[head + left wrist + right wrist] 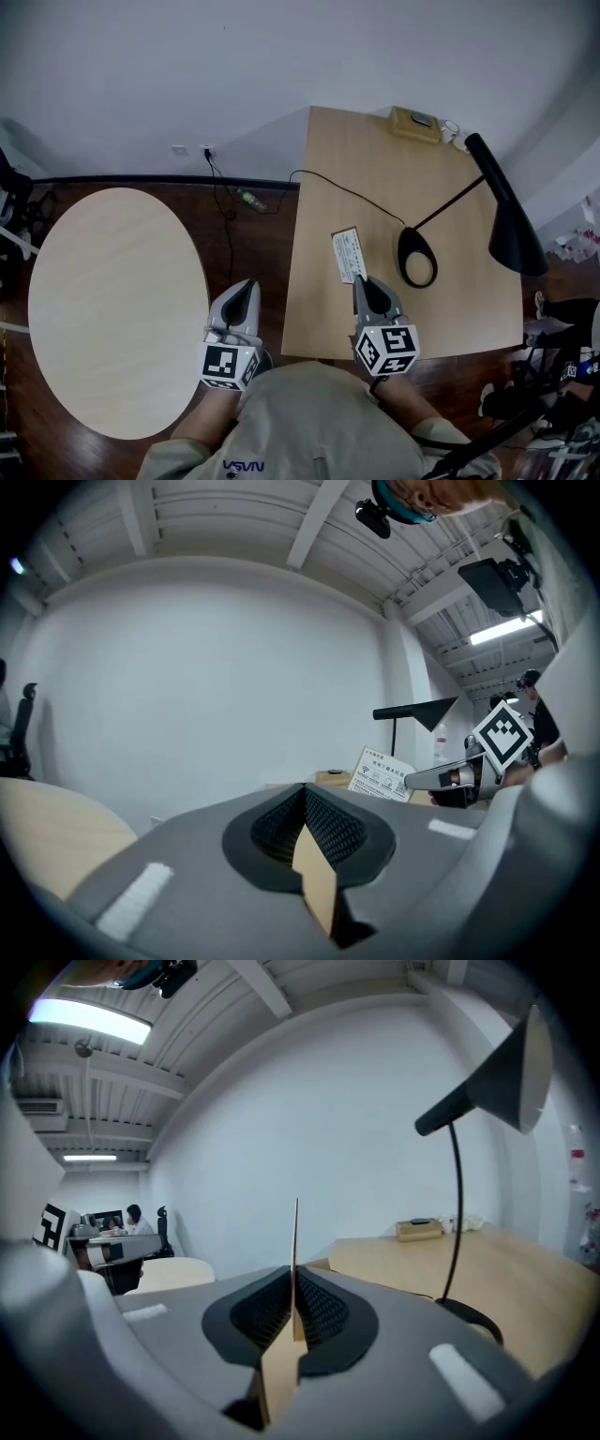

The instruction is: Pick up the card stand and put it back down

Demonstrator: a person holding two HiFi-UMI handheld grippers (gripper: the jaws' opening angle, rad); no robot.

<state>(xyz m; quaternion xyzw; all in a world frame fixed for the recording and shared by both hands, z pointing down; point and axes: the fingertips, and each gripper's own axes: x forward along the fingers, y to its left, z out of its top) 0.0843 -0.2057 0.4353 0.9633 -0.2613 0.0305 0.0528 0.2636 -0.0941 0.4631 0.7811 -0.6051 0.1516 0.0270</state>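
Observation:
The card stand (349, 254) is a white printed card near the front of the rectangular wooden table (366, 169). My right gripper (367, 282) is at its near edge. In the right gripper view the card stand (296, 1241) shows edge-on as a thin upright line, and the right gripper (296, 1305) is shut on it. From the left gripper view the card stand (382, 772) shows face-on, next to the right gripper (427, 778). My left gripper (243, 292) hangs over the floor between the two tables; the left gripper (305, 808) is shut and empty.
A black desk lamp (507, 221) with a ring base (417, 257) stands just right of the card; its cable runs across the table. A small wooden box (415, 123) sits at the far edge. A round table (112, 300) is on the left, and a bottle (249, 199) lies on the floor.

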